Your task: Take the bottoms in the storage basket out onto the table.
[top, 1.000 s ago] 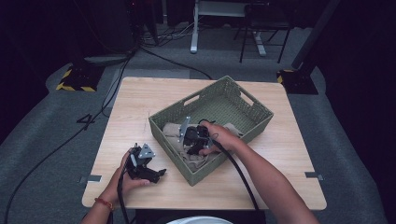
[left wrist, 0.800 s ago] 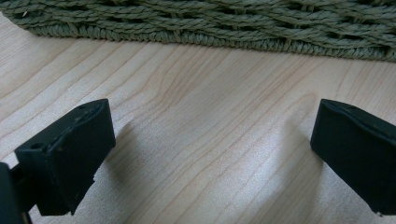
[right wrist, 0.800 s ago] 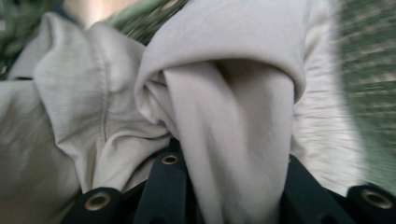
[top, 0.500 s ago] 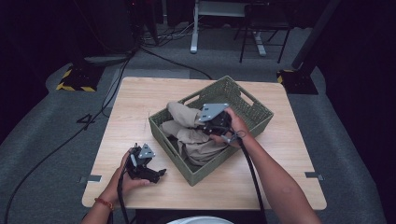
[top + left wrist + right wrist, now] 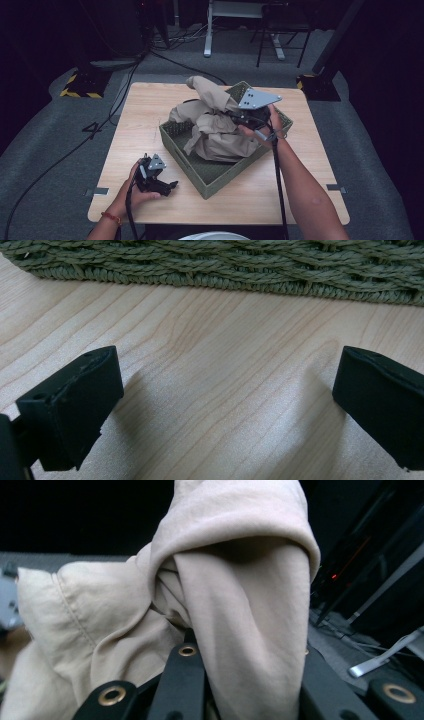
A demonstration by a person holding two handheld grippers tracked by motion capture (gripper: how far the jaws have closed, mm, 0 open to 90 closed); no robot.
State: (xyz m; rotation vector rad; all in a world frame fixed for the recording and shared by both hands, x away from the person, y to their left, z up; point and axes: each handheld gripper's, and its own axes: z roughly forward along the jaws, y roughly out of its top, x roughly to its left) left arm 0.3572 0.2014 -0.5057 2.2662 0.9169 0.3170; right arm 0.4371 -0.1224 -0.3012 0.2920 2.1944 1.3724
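A beige garment [image 5: 215, 120] hangs bunched above the green woven basket [image 5: 220, 177], its lower folds still inside. My right gripper [image 5: 239, 119] is shut on the cloth and holds it lifted; its jaws have just been closing on the fabric. Seen from the right gripper view, the beige garment [image 5: 235, 595] drapes over and between the black jaws. My left gripper [image 5: 167, 186] rests on the table at the front left, held by a hand. In the left gripper view its fingers [image 5: 75, 400] stand wide apart over bare wood, facing the basket wall [image 5: 225, 265].
The wooden table [image 5: 145, 115] has bare wood left of the basket and along the front edge. A cable trails from each gripper toward the person. Dark floor with cables, a hazard-striped block [image 5: 80, 87] and desk legs lies beyond the table.
My right gripper has risen out of the basket with the beige garment, pulling it up and toward the back. The left gripper has stayed where it was.
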